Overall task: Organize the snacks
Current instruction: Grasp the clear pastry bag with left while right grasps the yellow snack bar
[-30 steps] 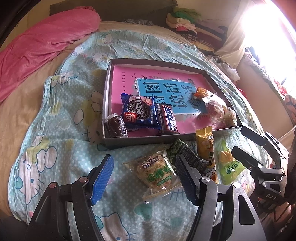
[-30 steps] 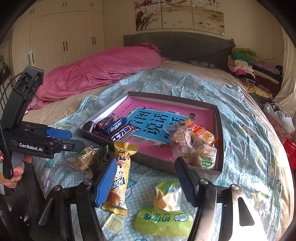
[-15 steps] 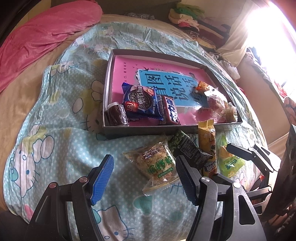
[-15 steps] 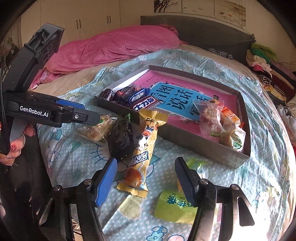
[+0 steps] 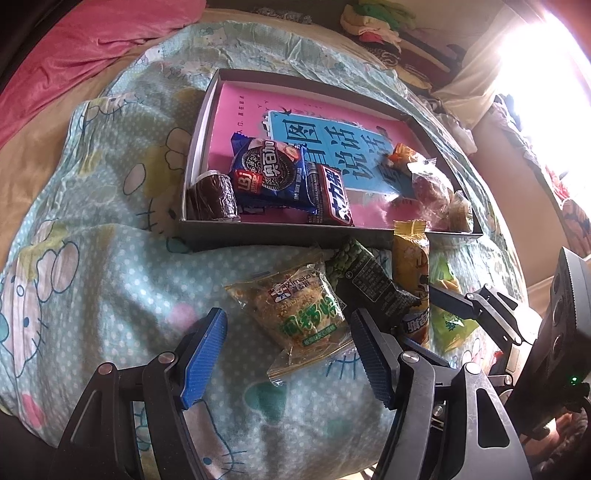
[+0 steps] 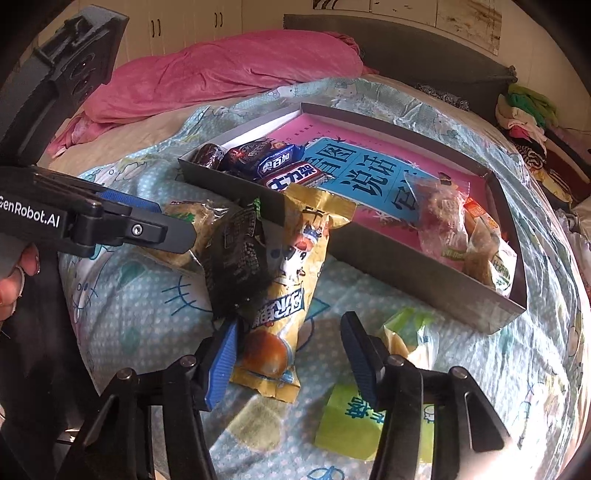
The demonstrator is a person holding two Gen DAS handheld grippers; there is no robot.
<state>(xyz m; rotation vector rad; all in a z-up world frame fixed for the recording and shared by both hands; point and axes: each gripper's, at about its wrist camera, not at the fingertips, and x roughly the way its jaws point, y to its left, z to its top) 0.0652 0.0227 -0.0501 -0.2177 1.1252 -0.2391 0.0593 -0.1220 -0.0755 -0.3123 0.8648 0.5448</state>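
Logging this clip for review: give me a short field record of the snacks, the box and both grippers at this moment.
box: grey tray on the bedspread, pink book inside
in box: Oreo pack, Snickers bar, chocolate roll, clear-wrapped snacks at right end
outside box: clear cake packet, dark pea bag, yellow snack pack, green packet
left gripper: open, empty, at cake packet
right gripper: open, empty, straddling yellow pack's lower end

Sunlit bed (image 6: 369, 317), white wardrobes (image 6: 192, 26)
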